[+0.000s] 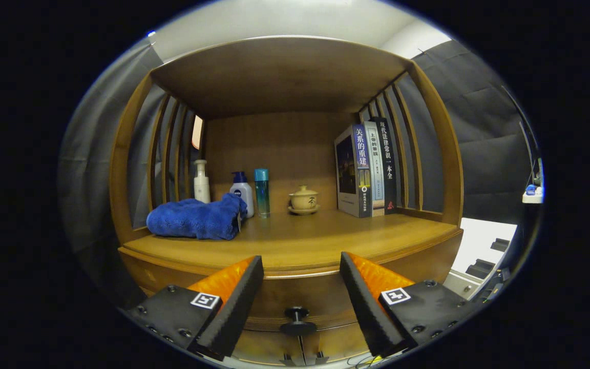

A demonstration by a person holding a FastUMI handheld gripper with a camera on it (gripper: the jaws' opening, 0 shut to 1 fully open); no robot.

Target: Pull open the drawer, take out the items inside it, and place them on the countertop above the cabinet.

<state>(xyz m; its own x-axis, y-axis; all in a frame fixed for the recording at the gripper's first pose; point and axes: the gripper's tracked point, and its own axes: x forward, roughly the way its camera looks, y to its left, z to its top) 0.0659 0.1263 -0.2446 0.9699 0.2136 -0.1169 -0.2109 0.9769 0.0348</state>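
Observation:
A wooden cabinet fills the scene, with its countertop (305, 241) running just beyond my fingers. Below it the drawer front (295, 297) is closed, and its dark round knob (297, 313) sits low between my two fingers. My gripper (300, 279) is open, fingers spread wide with nothing between them, hovering in front of the drawer front and a little above the knob. The drawer's inside is hidden.
On the countertop lie a folded blue towel (195, 218), a white pump bottle (202, 182), a white bottle with a blue cap (242, 192), a teal bottle (261, 192), a lidded tea cup on a saucer (303, 200) and three upright books (366, 171). A wooden shelf roofs the space above.

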